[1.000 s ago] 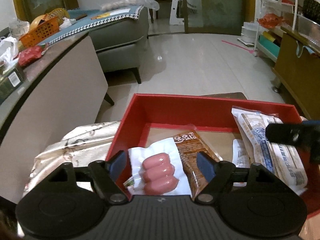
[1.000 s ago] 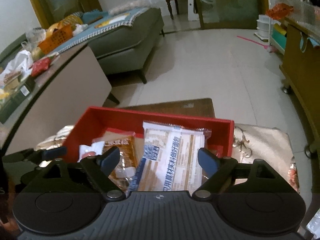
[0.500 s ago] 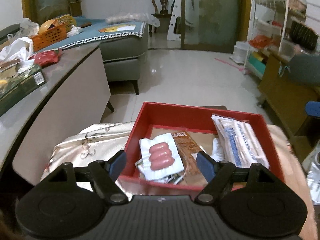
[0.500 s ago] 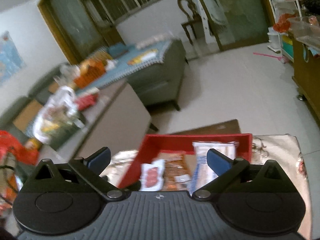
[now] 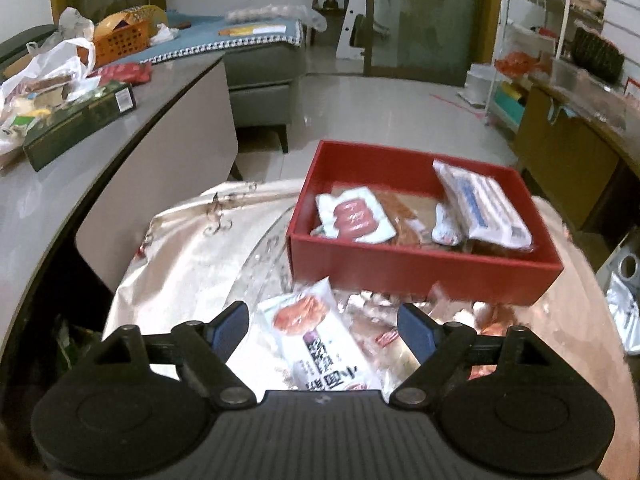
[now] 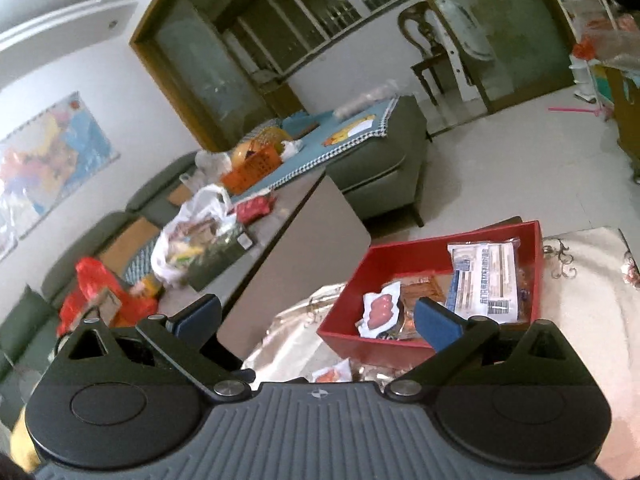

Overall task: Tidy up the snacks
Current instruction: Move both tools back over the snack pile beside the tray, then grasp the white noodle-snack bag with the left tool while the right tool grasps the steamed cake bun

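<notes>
A red box (image 5: pixel 420 276) (image 6: pixel 360 336) sits on a table under a shiny patterned cloth (image 5: pixel 192 240). Inside lie a white sausage pack (image 5: pixel 352 216) (image 6: pixel 378 310), a brown packet (image 5: pixel 408 220) and a long white-and-blue packet (image 5: pixel 480 200) (image 6: pixel 484 280). In front of the box more packets lie loose, the nearest a white one with a red picture (image 5: pixel 316 336). My left gripper (image 5: pixel 324 326) hovers above that packet, its jaws opening, nothing pressed between them. My right gripper (image 6: pixel 316 316) is wide open and empty, held back from the box.
A grey counter (image 5: pixel 120 120) at the left holds a green box (image 5: pixel 80 120), plastic bags and an orange basket (image 5: pixel 120 38). A grey sofa (image 5: pixel 260 76) stands behind it. Wooden cabinet (image 5: pixel 572 156) and wire shelves at the right. Tiled floor beyond the table.
Both grippers pulled back and up from the red box, which now lies farther off. Loose packets in front of the box came into the left view. The right jaws widened.
</notes>
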A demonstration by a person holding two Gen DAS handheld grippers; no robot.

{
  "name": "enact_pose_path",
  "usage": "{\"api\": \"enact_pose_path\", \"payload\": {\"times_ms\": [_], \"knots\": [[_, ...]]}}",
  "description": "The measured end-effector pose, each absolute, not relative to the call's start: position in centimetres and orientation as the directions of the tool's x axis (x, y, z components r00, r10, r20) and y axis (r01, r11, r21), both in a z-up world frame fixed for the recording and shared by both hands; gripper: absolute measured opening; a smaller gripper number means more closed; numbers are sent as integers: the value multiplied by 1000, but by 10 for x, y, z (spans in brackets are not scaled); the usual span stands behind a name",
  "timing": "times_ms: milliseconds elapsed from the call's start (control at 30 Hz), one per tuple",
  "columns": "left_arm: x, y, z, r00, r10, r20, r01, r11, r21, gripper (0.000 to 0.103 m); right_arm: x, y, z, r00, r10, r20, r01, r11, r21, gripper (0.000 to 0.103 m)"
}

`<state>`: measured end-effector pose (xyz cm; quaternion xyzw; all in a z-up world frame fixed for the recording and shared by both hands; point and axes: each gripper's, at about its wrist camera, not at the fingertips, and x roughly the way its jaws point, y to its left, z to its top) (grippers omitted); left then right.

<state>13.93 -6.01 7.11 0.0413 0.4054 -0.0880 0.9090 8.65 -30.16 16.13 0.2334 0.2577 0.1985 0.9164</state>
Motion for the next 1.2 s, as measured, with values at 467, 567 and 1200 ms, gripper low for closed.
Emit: {"api": "enact_pose_path", "payload": {"times_ms": [467, 567, 1200], "knots": [[172, -56, 16, 508, -73, -858, 77, 996, -39, 76, 122, -257, 120, 626, 375, -684, -149, 918, 367, 103], [183, -53, 5, 478, -63, -876, 16, 998, -63, 75, 123, -255, 109, 609, 349, -712, -127, 929, 347, 103], [187, -55, -10, 439, -36, -898, 11, 999, -35, 42, 153, -240, 66, 521, 273, -809, -87, 960, 268, 103]]}}
